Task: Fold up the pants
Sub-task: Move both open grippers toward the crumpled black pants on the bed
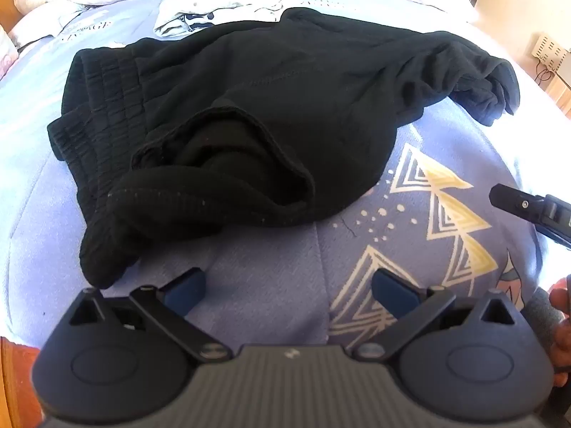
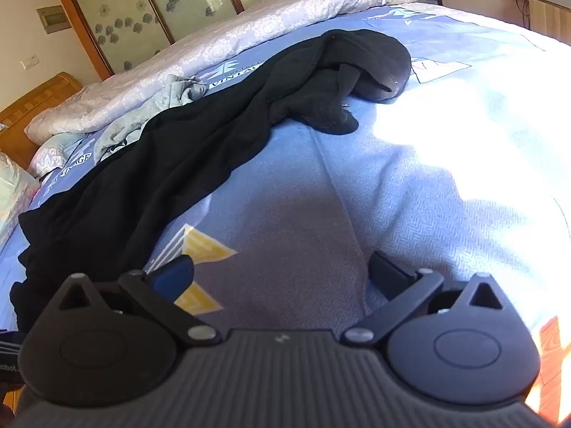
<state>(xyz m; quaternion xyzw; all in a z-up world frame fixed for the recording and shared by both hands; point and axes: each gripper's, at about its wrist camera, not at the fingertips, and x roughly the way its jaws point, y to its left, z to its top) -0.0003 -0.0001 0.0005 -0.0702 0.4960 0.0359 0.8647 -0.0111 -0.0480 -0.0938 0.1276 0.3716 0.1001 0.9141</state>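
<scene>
Sprawling rumpled on the blue quilted bed (image 1: 278, 249), soft black pants (image 1: 249, 107) (ribbed waistband) face both empty grippers' spread fingers (image 1: 185, 285)

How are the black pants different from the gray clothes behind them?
The black pants are dark and stretch in a long band across the bed; the gray clothes are pale and bunched in a smaller heap. The pants lie nearer the open left gripper and the open right gripper; the gray clothes sit farther back, partly hidden behind the pants. Both are rumpled, unfolded, and untouched by either gripper.
</scene>
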